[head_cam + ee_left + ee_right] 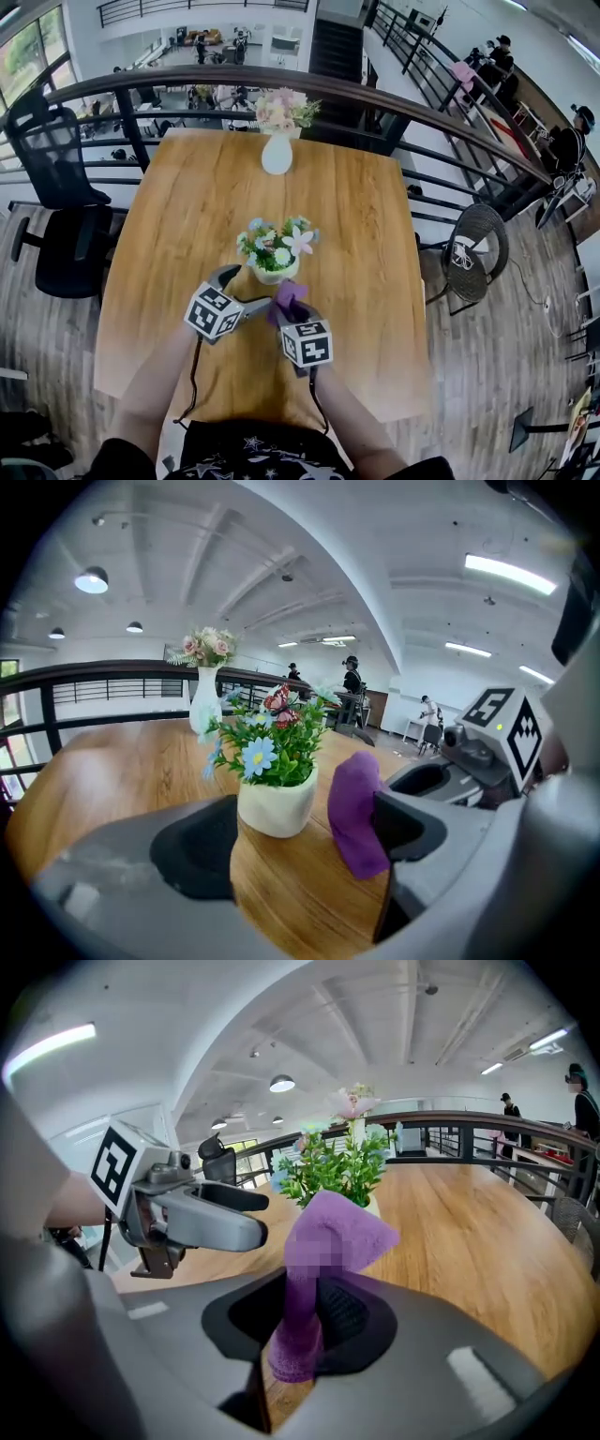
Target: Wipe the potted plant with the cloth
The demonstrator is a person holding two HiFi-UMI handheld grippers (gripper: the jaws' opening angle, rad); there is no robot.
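Observation:
The potted plant [275,253], a small white pot of green leaves and pastel flowers, stands upright mid-table. My left gripper [242,289] sits at its near-left side, jaws wide. In the left gripper view the pot [277,803] stands just ahead of my left gripper [300,841], and neither pad presses on it. My right gripper [289,314] is shut on a purple cloth [287,300] just in front of the pot. In the right gripper view the cloth [323,1241] sticks up from my right gripper [305,1321], short of the plant [342,1171].
A white vase [277,152] of pink flowers stands at the far end of the wooden table [375,234]. A black railing [422,112] runs behind the table. A black office chair [61,216] is at left and a wicker chair [473,248] at right.

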